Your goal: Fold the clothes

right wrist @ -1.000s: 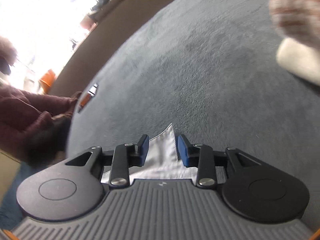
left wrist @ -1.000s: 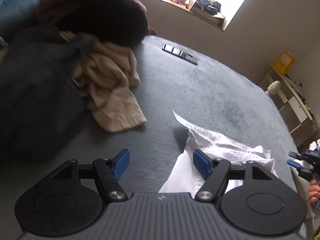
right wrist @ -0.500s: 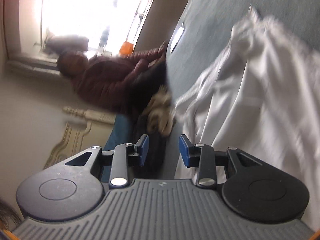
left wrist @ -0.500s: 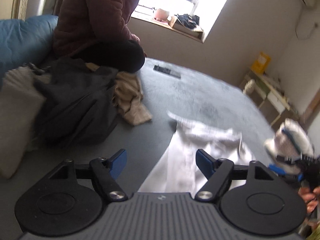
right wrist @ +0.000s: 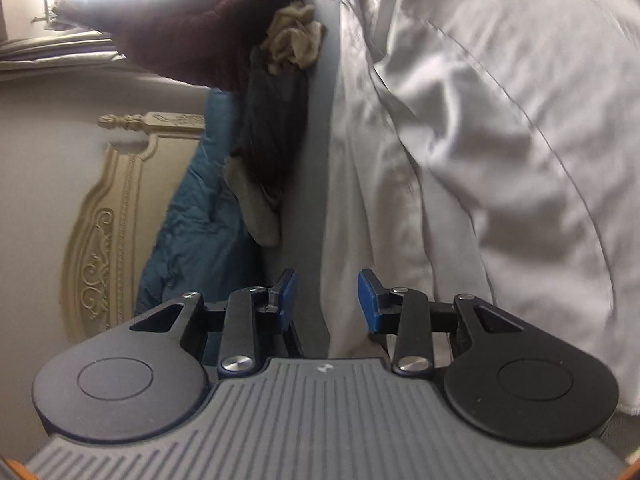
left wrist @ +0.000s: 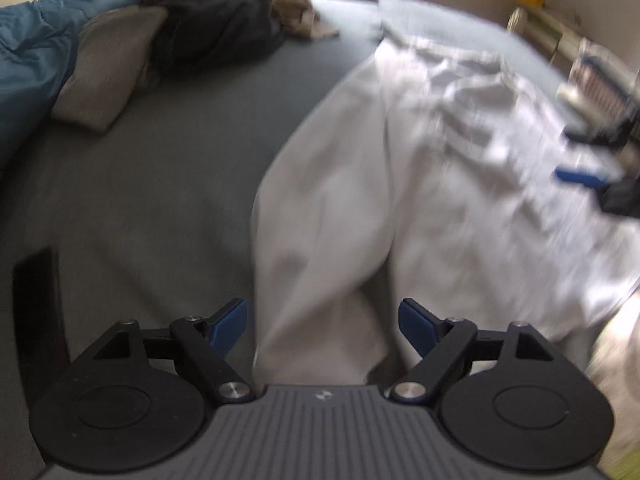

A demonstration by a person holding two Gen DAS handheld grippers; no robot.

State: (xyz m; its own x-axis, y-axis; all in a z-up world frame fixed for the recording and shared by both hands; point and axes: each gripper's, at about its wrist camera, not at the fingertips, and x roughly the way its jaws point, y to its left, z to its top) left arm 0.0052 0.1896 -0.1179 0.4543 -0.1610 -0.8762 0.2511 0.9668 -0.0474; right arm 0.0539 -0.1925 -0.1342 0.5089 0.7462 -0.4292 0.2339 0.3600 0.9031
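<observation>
Now spreading the white shirt (left wrist: 460, 168) flat on the bed (left wrist: 168, 184): left hand-held gripper (left wrist: 322, 326) just widening, jaws apart astride cloth; right hand-held gripper (right wrist: 327, 294) part-open, unclamped. Next, gripping an edge to fold.

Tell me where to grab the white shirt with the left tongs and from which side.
Probably the near end of the white shirt, where the cloth bunches into a raised fold just ahead of the left tongs. Come from above and this near side: the jaws, just opened wide, already straddle that ridge, while the rest lies flatter on the grey bed.
</observation>
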